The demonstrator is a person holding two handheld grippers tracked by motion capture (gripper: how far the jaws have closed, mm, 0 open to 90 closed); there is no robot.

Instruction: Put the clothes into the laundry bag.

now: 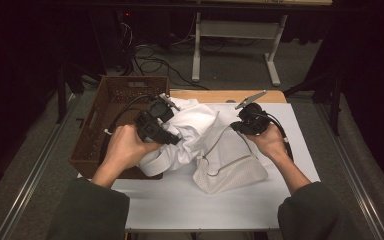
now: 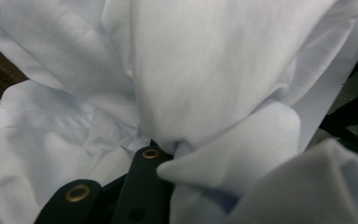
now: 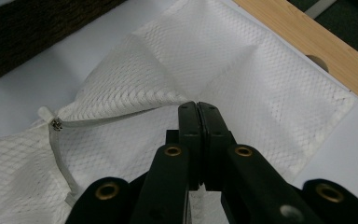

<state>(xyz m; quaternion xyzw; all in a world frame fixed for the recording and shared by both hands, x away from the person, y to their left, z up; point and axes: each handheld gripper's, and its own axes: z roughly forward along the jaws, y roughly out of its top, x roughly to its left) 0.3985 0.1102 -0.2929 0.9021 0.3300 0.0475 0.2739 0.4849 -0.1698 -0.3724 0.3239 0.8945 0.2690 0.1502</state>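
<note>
White mesh laundry bag (image 1: 232, 162) lies at centre of the high view on the white table top (image 1: 180, 205), its lower corner well short of the near edge, with bare surface below it and to the right. The right gripper (image 1: 243, 120) sits at the bag's upper right; in the right gripper view its jaws are pressed together on the mesh edge beside the zipper pull (image 3: 56, 124), lifting the fabric into a ridge. A wooden table edge (image 3: 307, 42) runs along the upper right of that view, just beyond the bag's corner. The white garment (image 1: 187, 132) bunches at centre left, touching the bag and overhanging the rim of the brown wicker basket (image 1: 107, 107) at left. The left gripper (image 1: 167, 125) is buried in the garment; in the left gripper view the cloth (image 2: 205, 84) is gathered around the jaw tips, held fast. The garment is creased and loosely piled.
</note>
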